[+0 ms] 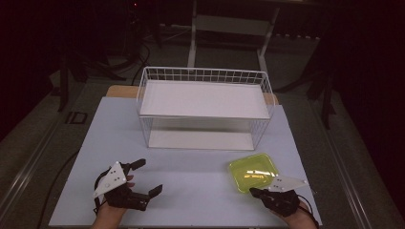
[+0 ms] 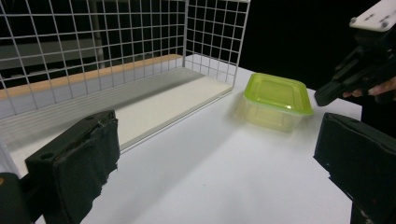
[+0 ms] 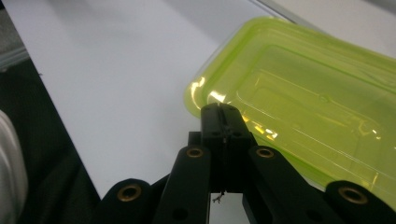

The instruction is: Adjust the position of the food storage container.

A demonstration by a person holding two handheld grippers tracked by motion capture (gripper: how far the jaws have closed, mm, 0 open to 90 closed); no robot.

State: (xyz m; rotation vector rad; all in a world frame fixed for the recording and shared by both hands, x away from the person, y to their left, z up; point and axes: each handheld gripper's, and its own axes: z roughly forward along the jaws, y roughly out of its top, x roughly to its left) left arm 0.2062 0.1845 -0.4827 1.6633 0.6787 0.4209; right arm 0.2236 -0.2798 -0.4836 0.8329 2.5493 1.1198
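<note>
Item under inspection: one lidded container (image 1: 252, 171) of translucent yellow-green plastic, low and rectangular with rounded corners. It rests flat on the white tabletop (image 1: 191, 181), in front of the wire rack (image 1: 205, 107) and toward that rack's right-hand end, clear of the rack and not touching it. Through the walls no contents can be made out in the left claw view, so it is judged empty or nearly so.

Handling assessment: thin moulded plastic, probably very light. The glossy lid (image 3: 308, 93) throws bright reflections, so the surface is judged slick. The walls are likely to flex under pressure, and a hard squeeze across the body could buckle it or pop the lid. It does not look brittle, but it would skid on the smooth tabletop if pushed from one side.

Recommended hold: the projecting rim where lid meets base, on the edge of the container farthest from the rack, which is the edge nearest the right claw. A pinch over the rim, one jaw above and one below, looks more secure than spanning the body.

Right claw (image 1: 253, 192): jaws pressed together, holding nothing, tip just at the container's near corner; contact cannot be confirmed. It would have to spread before any grip.

Left claw (image 1: 149, 177): jaws spread wide, empty, well apart from the container, off toward the rack's left-hand end.
</note>
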